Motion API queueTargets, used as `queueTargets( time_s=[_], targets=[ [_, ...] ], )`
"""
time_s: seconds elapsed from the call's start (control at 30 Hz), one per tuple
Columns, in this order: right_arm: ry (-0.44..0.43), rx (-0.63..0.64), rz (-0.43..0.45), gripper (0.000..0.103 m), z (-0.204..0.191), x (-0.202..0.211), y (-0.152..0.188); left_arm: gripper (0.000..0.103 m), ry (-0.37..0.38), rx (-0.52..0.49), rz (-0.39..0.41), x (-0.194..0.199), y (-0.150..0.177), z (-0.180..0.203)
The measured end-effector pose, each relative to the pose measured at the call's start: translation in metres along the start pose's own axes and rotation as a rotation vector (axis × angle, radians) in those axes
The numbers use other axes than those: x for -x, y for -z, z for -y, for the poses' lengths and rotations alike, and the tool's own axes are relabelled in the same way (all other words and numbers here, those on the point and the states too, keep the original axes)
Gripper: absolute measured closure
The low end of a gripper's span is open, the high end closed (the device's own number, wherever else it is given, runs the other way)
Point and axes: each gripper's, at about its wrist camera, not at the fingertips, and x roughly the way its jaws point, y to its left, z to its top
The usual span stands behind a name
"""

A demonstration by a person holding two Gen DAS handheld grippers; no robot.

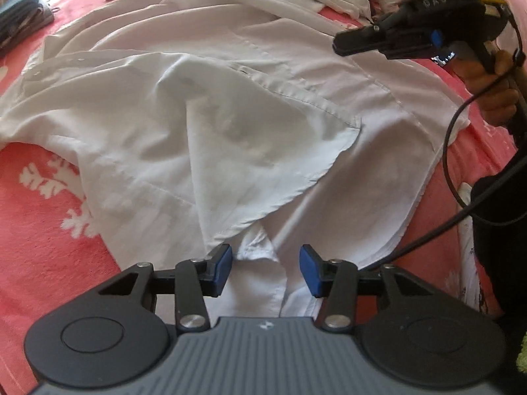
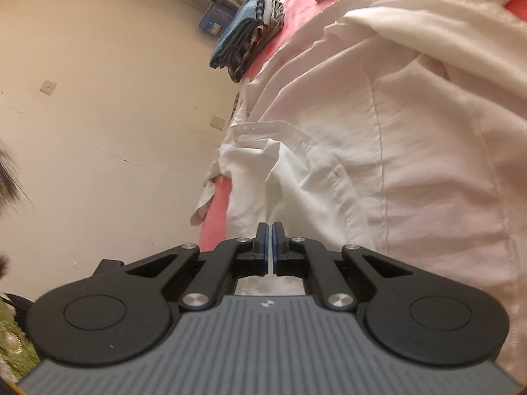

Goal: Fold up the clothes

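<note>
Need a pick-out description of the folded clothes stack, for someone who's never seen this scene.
Start from the pink blanket with white snowflake prints, where the big white shirt lies spread out. Past the shirt's far left side, at the blanket's edge, sits the folded stack. It alone is neatly layered, in blue denim and dark checked fabric; the other clothes are loose.

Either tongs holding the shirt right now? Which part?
Neither. Left tongs stand open over the white shirt; right tongs are shut with nothing between them.
</note>
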Motion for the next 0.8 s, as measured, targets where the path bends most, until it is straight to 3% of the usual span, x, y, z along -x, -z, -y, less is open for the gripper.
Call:
queueTargets(
  time_s=[0.2,0.27,0.33,0.43,0.6,0.67,0.73,0.8],
  targets=[
    [0.164,0.058,-0.047,0.097,0.009,-0.006,0.003,0.056,-0.057,0.024,0.027,0.014,-0.001,-0.003],
    [0.195,0.072,-0.069,0.091,0.015,-0.013,0.006,0.056,-0.078,0.013,0.024,0.013,-0.002,0.000],
    [0.214,0.098,-0.086,0.075,0.017,-0.022,0.007,0.055,-0.099,0.002,0.011,0.006,-0.003,0.003],
    [0.239,0.162,-0.115,0.071,0.015,-0.036,0.008,0.055,-0.121,0.001,-0.001,-0.002,-0.002,0.003],
    [0.292,0.256,-0.171,0.070,0.007,-0.051,0.011,0.058,-0.132,-0.007,-0.015,-0.010,-0.003,0.003],
    [0.283,0.276,-0.202,0.074,0.002,-0.054,0.015,0.058,-0.131,-0.001,-0.017,-0.011,-0.003,0.002],
    [0.268,0.279,-0.224,0.088,0.001,-0.055,0.019,0.059,-0.131,0.006,-0.019,-0.013,-0.002,0.000],
    [0.241,0.257,-0.231,0.091,0.001,-0.053,0.020,0.060,-0.131,0.010,-0.019,-0.014,-0.002,-0.001]
  ],
)
